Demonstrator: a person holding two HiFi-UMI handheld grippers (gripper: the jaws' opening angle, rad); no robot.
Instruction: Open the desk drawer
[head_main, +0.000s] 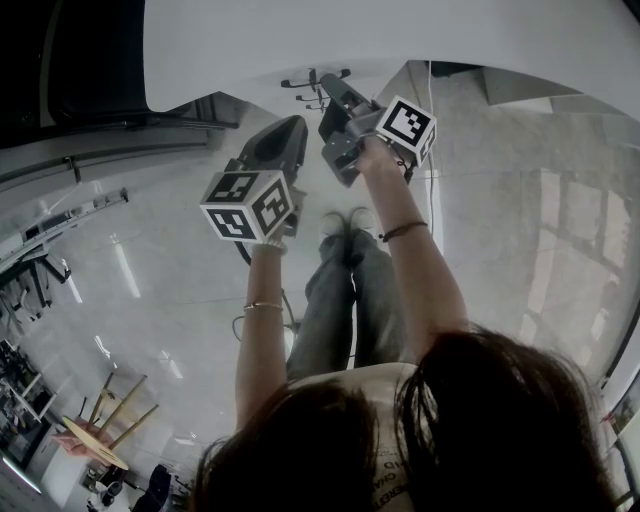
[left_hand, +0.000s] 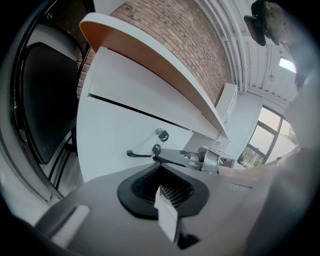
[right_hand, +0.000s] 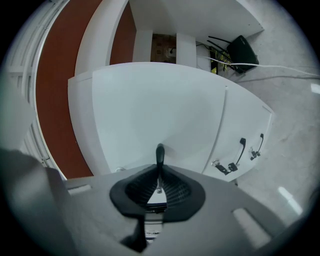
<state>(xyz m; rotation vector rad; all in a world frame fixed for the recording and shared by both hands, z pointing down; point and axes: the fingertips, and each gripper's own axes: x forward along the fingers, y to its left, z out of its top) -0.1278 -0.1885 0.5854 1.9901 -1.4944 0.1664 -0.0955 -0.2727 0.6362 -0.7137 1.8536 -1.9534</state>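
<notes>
No words or numbers legible anywhere, black-and-white square markers on left gripper's cube (head_main: 248, 205) and right gripper's cube (head_main: 407, 125), dark print on shirt (head_main: 385, 478) below the hair too blurred to read

Right gripper (head_main: 335, 92) upper centre, tips at dark drawer handle (head_main: 305, 82) below white desk (head_main: 350, 40). Left gripper (head_main: 290, 135) lower left of it. Person's legs (head_main: 340, 300) centre, over glossy floor (head_main: 150, 280).

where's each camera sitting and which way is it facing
Head view: on the person's head, looking down at the desk; arms, legs, left claw, right claw show.
Left gripper view: on the left claw, facing the drawer front; its shut jaws show.
Right gripper view: on the right claw, facing the handle it grips.
Shared: head and left gripper views show the right claw.
</notes>
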